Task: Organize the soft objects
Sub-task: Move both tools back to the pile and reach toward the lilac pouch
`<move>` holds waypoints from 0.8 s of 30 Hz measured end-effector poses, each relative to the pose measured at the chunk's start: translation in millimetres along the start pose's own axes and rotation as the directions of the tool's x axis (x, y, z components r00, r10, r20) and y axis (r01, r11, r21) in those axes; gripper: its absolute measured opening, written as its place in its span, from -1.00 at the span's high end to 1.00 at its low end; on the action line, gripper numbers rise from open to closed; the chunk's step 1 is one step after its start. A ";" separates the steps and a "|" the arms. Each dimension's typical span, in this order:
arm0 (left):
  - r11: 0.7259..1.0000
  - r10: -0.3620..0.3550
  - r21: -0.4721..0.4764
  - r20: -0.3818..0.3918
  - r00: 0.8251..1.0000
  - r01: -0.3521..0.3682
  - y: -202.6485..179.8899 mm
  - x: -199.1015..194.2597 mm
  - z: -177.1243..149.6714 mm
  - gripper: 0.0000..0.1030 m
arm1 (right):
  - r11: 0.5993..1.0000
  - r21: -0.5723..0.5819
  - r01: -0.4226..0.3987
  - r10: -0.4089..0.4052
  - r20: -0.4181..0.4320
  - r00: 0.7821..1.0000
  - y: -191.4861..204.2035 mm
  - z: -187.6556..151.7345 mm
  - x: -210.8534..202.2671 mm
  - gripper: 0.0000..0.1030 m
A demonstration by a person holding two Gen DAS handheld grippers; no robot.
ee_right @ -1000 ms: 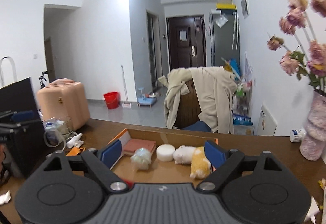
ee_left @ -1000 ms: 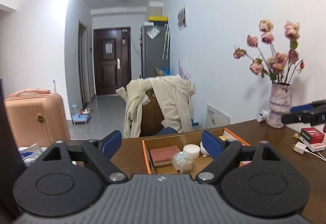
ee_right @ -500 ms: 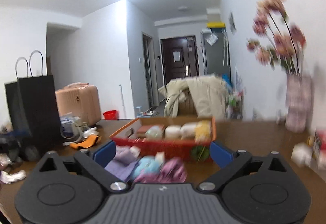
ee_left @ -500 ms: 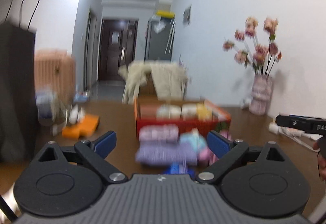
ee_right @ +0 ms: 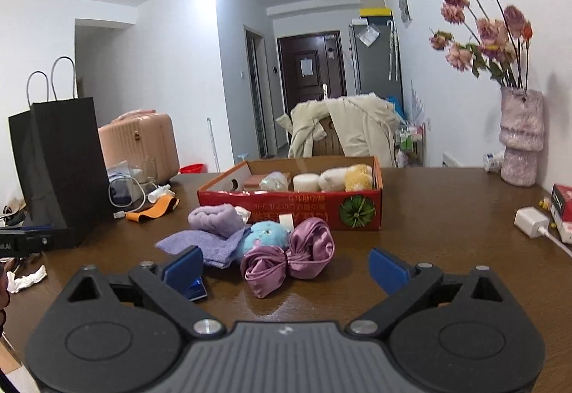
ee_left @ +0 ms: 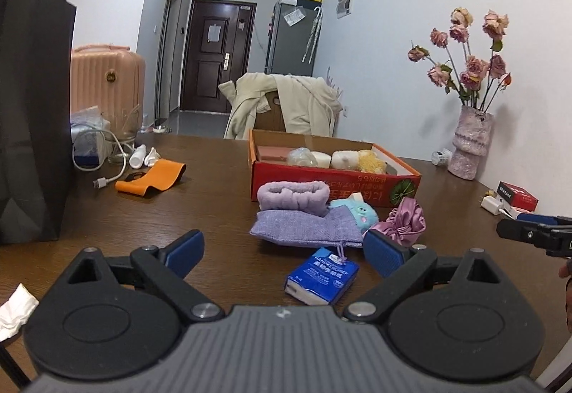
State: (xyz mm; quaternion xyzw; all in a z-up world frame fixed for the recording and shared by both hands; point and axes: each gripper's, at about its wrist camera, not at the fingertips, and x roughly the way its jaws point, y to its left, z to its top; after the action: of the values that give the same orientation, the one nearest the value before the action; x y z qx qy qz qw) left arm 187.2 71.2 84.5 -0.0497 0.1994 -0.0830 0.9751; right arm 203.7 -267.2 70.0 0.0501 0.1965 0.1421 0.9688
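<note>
Both grippers empty, fingers spread wide: left gripper (ee_left: 282,251), right gripper (ee_right: 284,268). Soft pile sits on the bench (ee_right: 429,214) just before the red box (ee_right: 296,207). Satin scrunchie (ee_right: 289,259) nearest right gripper; likely first pick. Pinch its middle gently, lift clear of the blue plush (ee_right: 266,235), drop in the box.

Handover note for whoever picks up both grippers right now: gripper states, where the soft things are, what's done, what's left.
Left gripper: open, empty, tissue pack ahead of it.
Right gripper: open, empty, satin bow just ahead.
Red box: already holds several soft items along its back.
Left on the table before the box: purple headband, lilac pouch, blue plush, the bow, the pack.
</note>
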 end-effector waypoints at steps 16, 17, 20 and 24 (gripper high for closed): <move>0.992 -0.030 -0.126 -0.116 0.993 0.015 50.2 150.8 72.2 -0.80 | 0.976 0.176 -0.130 0.157 -0.149 0.976 9.5 52.1 120.8 -0.28; 0.992 -0.032 -0.128 -0.124 0.992 0.016 52.3 166.2 79.7 -0.75 | 0.968 0.204 -0.148 0.181 -0.152 0.972 10.1 56.7 132.5 -0.23; 0.986 -0.081 -0.155 -0.166 0.983 0.055 57.4 204.2 92.7 -0.57 | 0.949 0.264 -0.170 0.221 -0.180 0.958 12.3 65.7 172.6 -0.01; 0.974 -0.136 -0.216 -0.280 0.950 0.076 64.9 253.6 92.3 -0.26 | 0.928 0.342 -0.149 0.230 -0.208 0.951 14.2 69.4 223.1 0.27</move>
State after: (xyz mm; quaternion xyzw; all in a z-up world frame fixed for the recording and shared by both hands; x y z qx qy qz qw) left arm 463.0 94.7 64.0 -0.1464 0.3462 -0.1212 0.9187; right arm 424.3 -190.7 54.1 0.2086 0.3291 0.2068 0.8975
